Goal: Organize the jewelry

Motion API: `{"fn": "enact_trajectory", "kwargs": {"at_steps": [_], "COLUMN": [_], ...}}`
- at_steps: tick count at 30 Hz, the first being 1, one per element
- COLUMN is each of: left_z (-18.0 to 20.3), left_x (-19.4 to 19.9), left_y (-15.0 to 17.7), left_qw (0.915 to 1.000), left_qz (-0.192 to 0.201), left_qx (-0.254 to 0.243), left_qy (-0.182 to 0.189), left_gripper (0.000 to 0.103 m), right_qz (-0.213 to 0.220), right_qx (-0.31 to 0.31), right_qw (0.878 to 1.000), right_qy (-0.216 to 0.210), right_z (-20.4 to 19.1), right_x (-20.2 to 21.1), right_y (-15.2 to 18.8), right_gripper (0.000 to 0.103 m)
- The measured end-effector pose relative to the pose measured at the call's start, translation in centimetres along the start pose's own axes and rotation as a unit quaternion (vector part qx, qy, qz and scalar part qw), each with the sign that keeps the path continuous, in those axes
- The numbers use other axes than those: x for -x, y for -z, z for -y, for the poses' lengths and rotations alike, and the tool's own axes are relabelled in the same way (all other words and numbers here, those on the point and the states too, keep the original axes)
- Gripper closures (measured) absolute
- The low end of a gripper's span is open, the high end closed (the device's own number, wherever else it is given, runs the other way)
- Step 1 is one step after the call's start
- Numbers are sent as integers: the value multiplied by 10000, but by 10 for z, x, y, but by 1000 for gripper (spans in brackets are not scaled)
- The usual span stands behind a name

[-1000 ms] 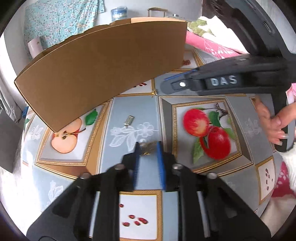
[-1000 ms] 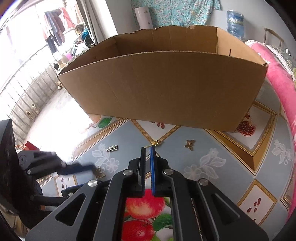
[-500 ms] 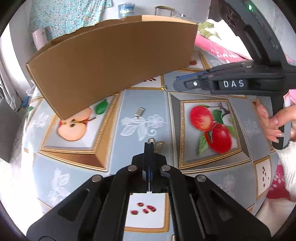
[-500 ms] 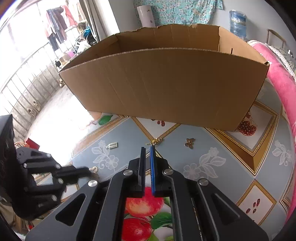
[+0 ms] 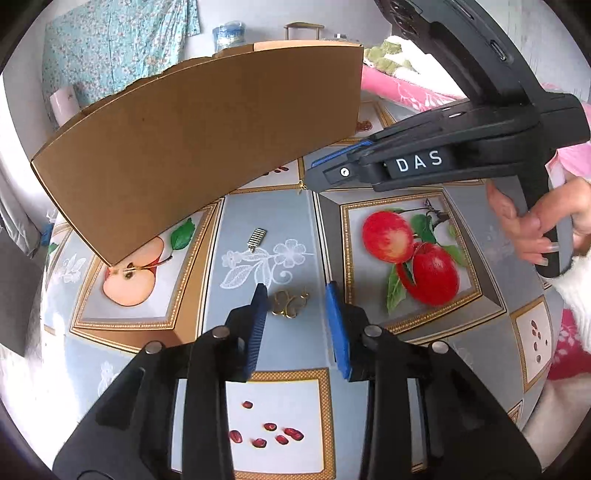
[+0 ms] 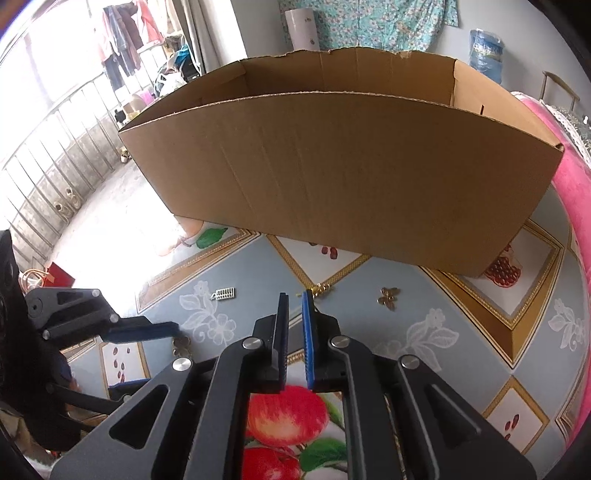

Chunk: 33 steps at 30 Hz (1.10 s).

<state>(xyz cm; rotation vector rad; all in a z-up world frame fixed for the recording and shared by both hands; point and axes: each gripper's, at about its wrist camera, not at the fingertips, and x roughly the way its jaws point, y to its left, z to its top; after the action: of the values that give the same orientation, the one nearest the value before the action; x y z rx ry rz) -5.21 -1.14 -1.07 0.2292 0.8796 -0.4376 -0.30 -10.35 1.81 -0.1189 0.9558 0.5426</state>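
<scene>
Seen only from the left wrist: a gold filigree pendant (image 5: pixel 290 303) lying on the desk (image 5: pixel 266 206) between the spread pads of the left gripper (image 5: pixel 295 295), touched by neither. Jaws just opened, having been pressed together half a second ago with the pendant at their tips. Also there, a hand (image 5: pixel 532 225) on the handle of the right gripper (image 5: pixel 308 180).

Seen only from the right wrist: the open inside of the cardboard box (image 6: pixel 332 166), a gold butterfly charm (image 6: pixel 388 297) on the desk well apart from the box, and a gold chain piece (image 6: pixel 320 288) just beyond the right gripper (image 6: pixel 294 295). Jaws narrowly parted, just opened slightly, nothing between them; possibly touching the chain, hard to tell.

In both views: a small striped silver charm (image 5: pixel 257 237) on the desk. Fruit-pattern oilcloth, blue and gold. Floral curtain (image 6: pixel 369 22) behind, pink bedding (image 6: pixel 569 192) at the right, a bright railed balcony at the left.
</scene>
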Motion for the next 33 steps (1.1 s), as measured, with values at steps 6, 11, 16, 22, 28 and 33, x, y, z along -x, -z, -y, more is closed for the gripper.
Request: {"fn": "enact_trajectory", "kwargs": {"at_steps": [6,11,16,22,28,33], "left_z": [-1,-7,-10,-18,-27,-22], "left_x": [7,17,23,23,27,16], "left_y": [5,16,22,21,20,14], "left_qw": [9999,10000,9999,9998,9995,9996], "left_qz": [-67,-70,-65,-88,-54,-116], "left_qx": [-69,44,121,123,272,220], "left_qy": [-87,28,46,85,166,107], "left_gripper": [93,93,93,103,89,73], "right_qz": [-55,-180,-58,-102,-32,127], "right_qx": [102,275,-12,-220,-190,-235], "right_qw": [9999,9993,9987,9991,9995,9995], "right_qy": [3,182,503,355,253,194], "right_z": [-2,-5,1,7,1,-2], "right_x": [-6,-20,-25,-26,-19,-5], "right_y": [-4,-7,-11,-9,-3,-7], "right_gripper": [76,68,96,98,98,98]}}
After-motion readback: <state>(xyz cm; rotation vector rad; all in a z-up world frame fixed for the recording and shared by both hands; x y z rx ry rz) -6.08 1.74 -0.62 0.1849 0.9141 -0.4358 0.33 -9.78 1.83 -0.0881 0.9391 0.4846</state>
